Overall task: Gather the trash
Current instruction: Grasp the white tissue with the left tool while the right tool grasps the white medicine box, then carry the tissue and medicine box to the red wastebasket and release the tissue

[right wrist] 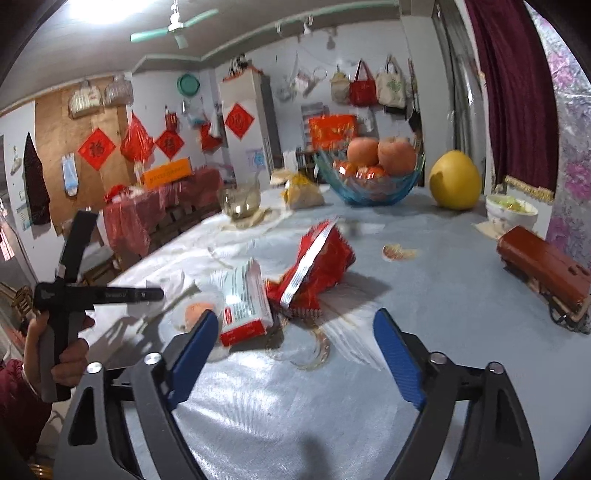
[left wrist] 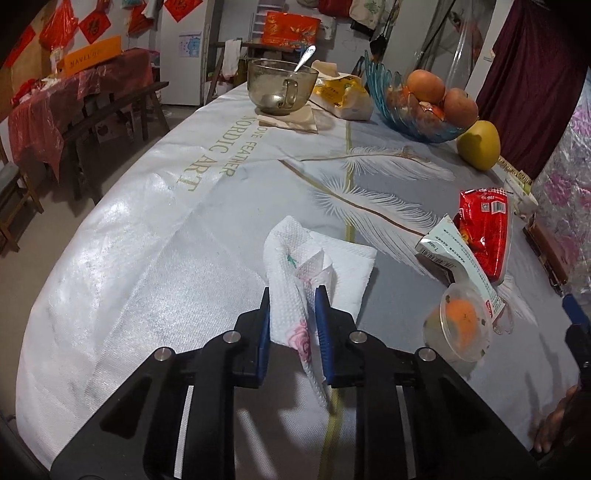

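Now pinching the crumpled white paper towel (left wrist: 295,280) on the feather-print tablecloth (left wrist: 147,229) with left gripper (left wrist: 293,314); lift gently, straight up. Right gripper (right wrist: 295,350) spread, empty, near the red snack wrapper (right wrist: 317,273).

Ceiling light (right wrist: 99,9) blown out; tablecloth (left wrist: 122,266) glare; right view motion-blurred; fisheye edges dark.

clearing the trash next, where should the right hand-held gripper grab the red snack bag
Grip the red snack bag by its raised, silver-edged torn top, coming from above on the near side. That flap stands clear of the table; its lower end is crowded by the small carton.
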`<state>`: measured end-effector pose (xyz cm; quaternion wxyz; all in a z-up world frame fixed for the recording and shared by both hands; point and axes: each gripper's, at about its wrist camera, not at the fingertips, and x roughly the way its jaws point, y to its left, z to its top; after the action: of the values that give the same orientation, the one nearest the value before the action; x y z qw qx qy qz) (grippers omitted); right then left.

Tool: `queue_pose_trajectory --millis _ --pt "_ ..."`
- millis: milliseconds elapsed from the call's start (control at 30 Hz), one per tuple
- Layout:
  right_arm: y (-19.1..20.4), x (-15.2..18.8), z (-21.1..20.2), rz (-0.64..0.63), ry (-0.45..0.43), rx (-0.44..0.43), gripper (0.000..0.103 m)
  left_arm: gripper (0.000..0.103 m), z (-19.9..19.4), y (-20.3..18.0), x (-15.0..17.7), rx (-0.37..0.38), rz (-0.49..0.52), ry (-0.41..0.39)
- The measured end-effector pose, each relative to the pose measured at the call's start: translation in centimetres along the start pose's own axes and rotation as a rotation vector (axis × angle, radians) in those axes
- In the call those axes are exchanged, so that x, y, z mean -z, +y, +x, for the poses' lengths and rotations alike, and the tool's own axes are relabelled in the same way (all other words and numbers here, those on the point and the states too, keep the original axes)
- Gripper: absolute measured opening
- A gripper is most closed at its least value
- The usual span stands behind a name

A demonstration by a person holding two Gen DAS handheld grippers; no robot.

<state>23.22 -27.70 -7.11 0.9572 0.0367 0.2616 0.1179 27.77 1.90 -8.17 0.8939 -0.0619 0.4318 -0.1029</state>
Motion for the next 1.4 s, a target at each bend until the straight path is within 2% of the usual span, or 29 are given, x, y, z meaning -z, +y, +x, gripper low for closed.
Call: queue_pose_trajectory --millis 67,167,233,300,333,433,500,567,767,800,867,967,1033,1233,1400 --pt "0.6 -0.1 0.8 -0.022 0.033 -0.014 0.073 0.023 0.0 0.0 0.0 0.001 -0.002 0.0" --pt "1.4 -0.4 2.3 -0.013 0.09 -0.075 0.072 0.024 0.0 -0.1 0.0 -0.005 0.005 0.0" --pt "2.0 -0.7 3.9 -0.017 0.142 -0.089 0.067 0.024 0.0 -0.2 0.0 -0.012 0.012 0.001" --pt "2.2 -0.9 5.7 0.016 0.221 -0.148 0.051 0.024 0.0 -0.3 0.0 -0.022 0.022 0.002" --pt "2.1 -1.1 6.4 0.042 0.248 -0.179 0.05 0.024 0.0 -0.4 0.0 -0.025 0.026 0.002" --pt "2.1 -1.6 7.5 0.08 0.277 -0.201 0.049 0.024 0.1 -0.5 0.0 -0.03 0.031 0.003" --pt "2.5 -2.1 7.7 0.05 0.255 -0.134 0.05 0.024 0.1 -0.6 0.0 -0.031 0.034 0.003" --pt "2.9 -2.3 8.2 0.03 0.263 -0.114 0.051 0.024 0.1 -0.6 0.0 -0.033 0.037 0.004" --pt "3.9 -2.4 11.2 0.015 0.36 -0.181 0.051 0.028 0.1 -0.9 0.1 -0.034 0.055 0.006" --pt "3.9 -2.4 11.6 0.02 0.372 -0.194 0.054 0.029 0.1 -0.9 0.1 -0.034 0.057 0.006" --pt "3.9 -2.7 12.0 0.037 0.366 -0.194 0.056 0.03 0.2 -0.9 0.1 -0.032 0.06 0.007" --pt "3.9 -2.8 11.9 0.038 0.348 -0.203 0.046 0.031 0.1 -0.9 0.1 -0.027 0.06 0.007" --pt "3.6 -3.1 10.7 0.044 0.281 -0.193 0.046 0.031 0.1 -0.8 0.1 -0.021 0.059 0.006" --pt "2.9 -2.9 7.3 0.082 0.145 -0.191 0.046 0.018 0.0 -0.5 0.1 0.077 0.046 0.008" --pt "1.4 -1.9 4.2 0.157 0.083 -0.204 0.046 0.017 -1.4 -0.4 0.3 0.076 0.035 -0.066"
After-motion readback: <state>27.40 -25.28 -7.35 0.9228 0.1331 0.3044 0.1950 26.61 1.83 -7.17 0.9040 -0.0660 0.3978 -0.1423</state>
